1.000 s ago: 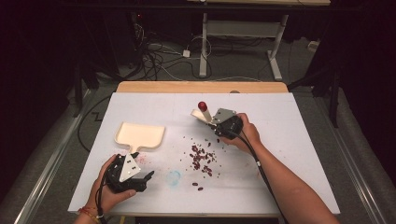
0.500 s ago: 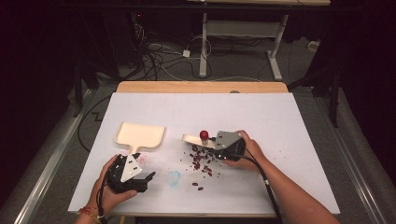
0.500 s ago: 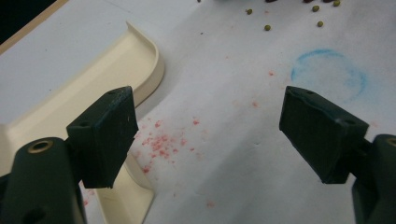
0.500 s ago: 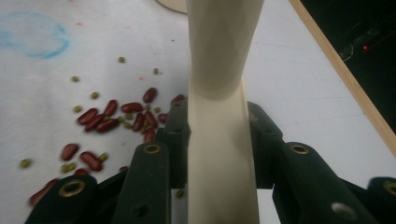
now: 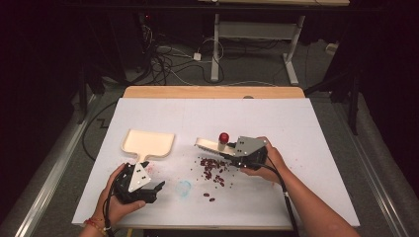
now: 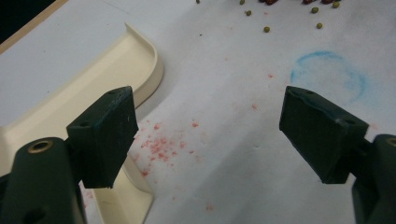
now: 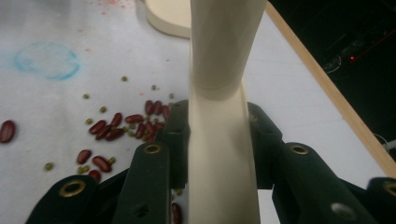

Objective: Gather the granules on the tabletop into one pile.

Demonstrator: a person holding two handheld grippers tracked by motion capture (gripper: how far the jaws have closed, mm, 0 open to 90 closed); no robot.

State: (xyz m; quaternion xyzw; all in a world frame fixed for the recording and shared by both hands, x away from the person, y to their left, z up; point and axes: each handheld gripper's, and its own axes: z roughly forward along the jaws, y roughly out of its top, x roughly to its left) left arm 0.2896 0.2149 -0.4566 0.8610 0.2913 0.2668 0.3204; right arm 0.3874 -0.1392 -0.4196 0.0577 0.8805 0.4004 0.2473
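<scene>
Sweeping of spilled beans. The brush (image 5: 210, 144), a cream plastic hand brush, is clamped by its handle (image 7: 219, 154) in the right gripper (image 5: 232, 157), whose jaws stand narrow and pressed on both flanks of the handle; its head lies just beyond the beans (image 5: 213, 169), on their far side, low over the table (image 5: 316, 128). The tool is judged light and rigid, with a smooth moulded handle that could twist between flat pads; the waisted section just behind the flared neck, where the jaws now sit, appears the soundest hold, since it resists sliding lengthwise. The beans, red ones mixed with small green ones (image 6: 266, 29), are loose, hard and likely to roll or scatter under a quick stroke. The dustpan (image 5: 148, 143), also cream plastic, lies left of the beans, well apart from them, its short handle pointing toward the person. It is probably light enough to skid unless steadied. The left gripper (image 5: 148, 190) hovers by that handle with its jaws wide and nothing between them. A faint blue ring (image 5: 184, 188) marks the table between the left gripper and the beans.
</scene>
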